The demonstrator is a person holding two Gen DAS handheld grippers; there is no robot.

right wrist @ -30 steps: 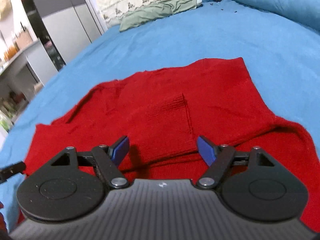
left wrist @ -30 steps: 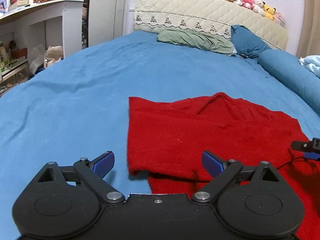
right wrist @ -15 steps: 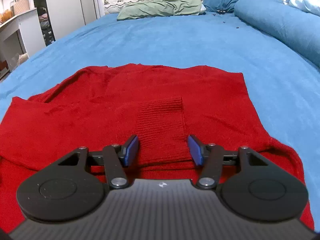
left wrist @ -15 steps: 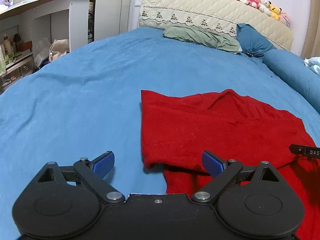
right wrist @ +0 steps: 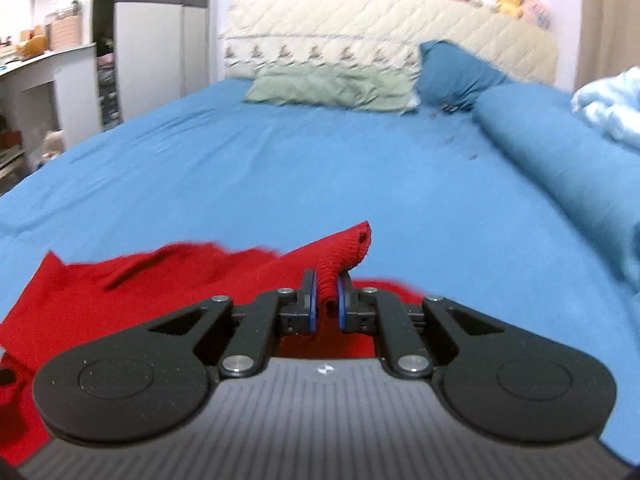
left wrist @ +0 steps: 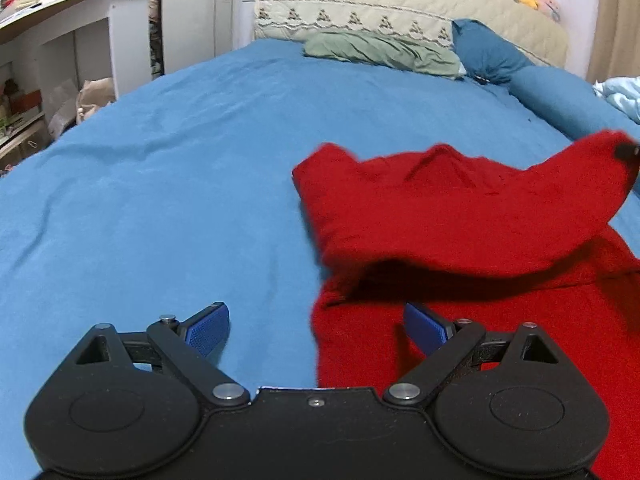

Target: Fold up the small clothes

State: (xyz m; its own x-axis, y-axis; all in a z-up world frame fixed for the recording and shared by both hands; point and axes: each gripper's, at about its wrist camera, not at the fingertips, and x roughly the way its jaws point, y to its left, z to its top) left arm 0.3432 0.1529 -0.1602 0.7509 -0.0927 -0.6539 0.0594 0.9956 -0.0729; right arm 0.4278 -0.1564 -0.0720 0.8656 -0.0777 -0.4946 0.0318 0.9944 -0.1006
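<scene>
A red knitted sweater (left wrist: 460, 216) lies on the blue bed sheet (left wrist: 160, 184). My right gripper (right wrist: 327, 300) is shut on a ribbed edge of the red sweater (right wrist: 344, 256) and holds that part lifted off the bed. In the left wrist view the raised part peaks at the far right, where the right gripper's tip (left wrist: 626, 152) shows. My left gripper (left wrist: 316, 330) is open and empty, low over the sweater's left edge, one finger over the sheet and one over the red cloth.
A green pillow (left wrist: 380, 50) and a blue pillow (left wrist: 488, 52) lie by the quilted headboard (left wrist: 400, 12) with plush toys on top. A blue bolster (right wrist: 560, 168) and a light blue blanket (right wrist: 612, 104) are on the right. A white desk (left wrist: 72, 28) stands left of the bed.
My right gripper has closed on the sweater's ribbed edge and lifted it up and away. The sweater's upper layer has risen with it. My left gripper stayed open.
</scene>
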